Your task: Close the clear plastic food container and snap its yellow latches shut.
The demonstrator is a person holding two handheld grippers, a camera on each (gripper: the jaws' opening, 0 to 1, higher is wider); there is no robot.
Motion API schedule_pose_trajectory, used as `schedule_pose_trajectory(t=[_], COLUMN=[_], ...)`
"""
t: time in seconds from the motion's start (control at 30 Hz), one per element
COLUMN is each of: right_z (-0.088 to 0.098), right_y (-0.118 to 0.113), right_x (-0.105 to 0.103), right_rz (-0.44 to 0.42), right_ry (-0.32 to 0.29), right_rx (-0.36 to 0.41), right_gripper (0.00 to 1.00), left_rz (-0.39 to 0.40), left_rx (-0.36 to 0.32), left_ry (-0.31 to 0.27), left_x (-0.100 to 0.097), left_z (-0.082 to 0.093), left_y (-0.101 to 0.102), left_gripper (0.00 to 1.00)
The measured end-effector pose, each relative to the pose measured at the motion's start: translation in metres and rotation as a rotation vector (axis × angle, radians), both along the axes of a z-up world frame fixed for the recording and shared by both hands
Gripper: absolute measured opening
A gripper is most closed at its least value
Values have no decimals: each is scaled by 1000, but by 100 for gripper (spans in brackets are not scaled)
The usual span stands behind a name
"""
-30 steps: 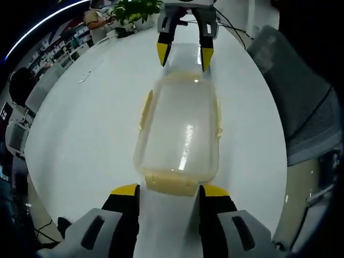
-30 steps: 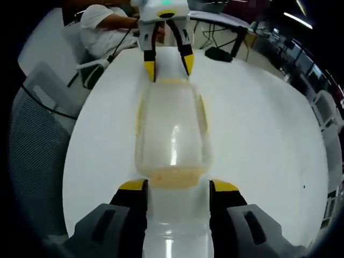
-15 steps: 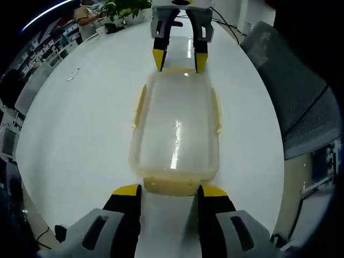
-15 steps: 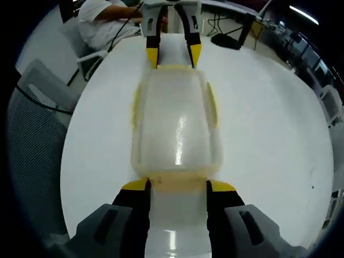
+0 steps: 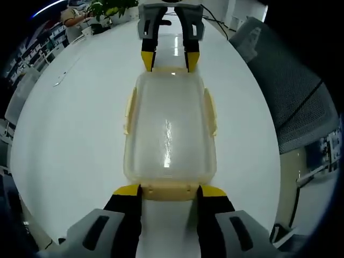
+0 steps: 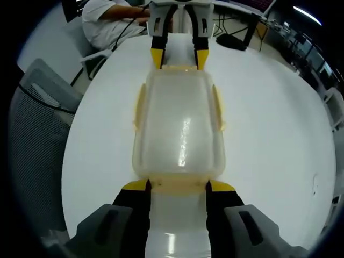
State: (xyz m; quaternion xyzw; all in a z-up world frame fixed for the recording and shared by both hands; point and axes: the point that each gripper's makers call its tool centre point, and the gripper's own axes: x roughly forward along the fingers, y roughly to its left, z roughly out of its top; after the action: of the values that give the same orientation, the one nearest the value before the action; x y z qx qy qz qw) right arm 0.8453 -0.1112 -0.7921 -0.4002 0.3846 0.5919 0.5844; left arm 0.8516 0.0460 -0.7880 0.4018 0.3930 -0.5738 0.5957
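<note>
Item: clear plastic container (image 5: pixel 169 131), lid on, lying lengthwise on the white table (image 5: pixel 75 123) between my two grippers. Yellow latches: one at each short end, one along each long side (image 5: pixel 130 110). My left gripper (image 5: pixel 169 192): jaws spread, tips flanking the near end latch (image 5: pixel 169 191). My right gripper (image 6: pixel 177 187): jaws spread likewise around the opposite end latch (image 6: pixel 177 184). Surroundings: grey mesh chair (image 5: pixel 293 102), potted plant (image 5: pixel 105 6), seated person (image 6: pixel 110 21)

Both grippers' fingers (image 5: pixel 126 192) apart, facing.
</note>
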Motion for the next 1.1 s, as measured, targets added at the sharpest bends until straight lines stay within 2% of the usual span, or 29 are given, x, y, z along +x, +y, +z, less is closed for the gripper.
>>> schedule_pose_trajectory(t=[0.47, 0.6, 0.87, 1.1], right_z=[1, 2, 11, 22], right_y=[-2, -3, -2, -5], right_x=[-2, -5, -9, -11], right_rz=[18, 13, 13, 13], right_ry=[6, 32, 59, 52], right_rx=[7, 15, 45, 53], right_gripper=[35, 35, 34, 34], left_rz=[5, 3, 8, 0], left_rx=[22, 26, 26, 29], left_ry=[5, 10, 23, 16], left_x=[-4, -5, -8, -9], left_z=[1, 2, 14, 23], left_y=[-3, -2, 0, -2], left_gripper=[33, 33, 32, 32])
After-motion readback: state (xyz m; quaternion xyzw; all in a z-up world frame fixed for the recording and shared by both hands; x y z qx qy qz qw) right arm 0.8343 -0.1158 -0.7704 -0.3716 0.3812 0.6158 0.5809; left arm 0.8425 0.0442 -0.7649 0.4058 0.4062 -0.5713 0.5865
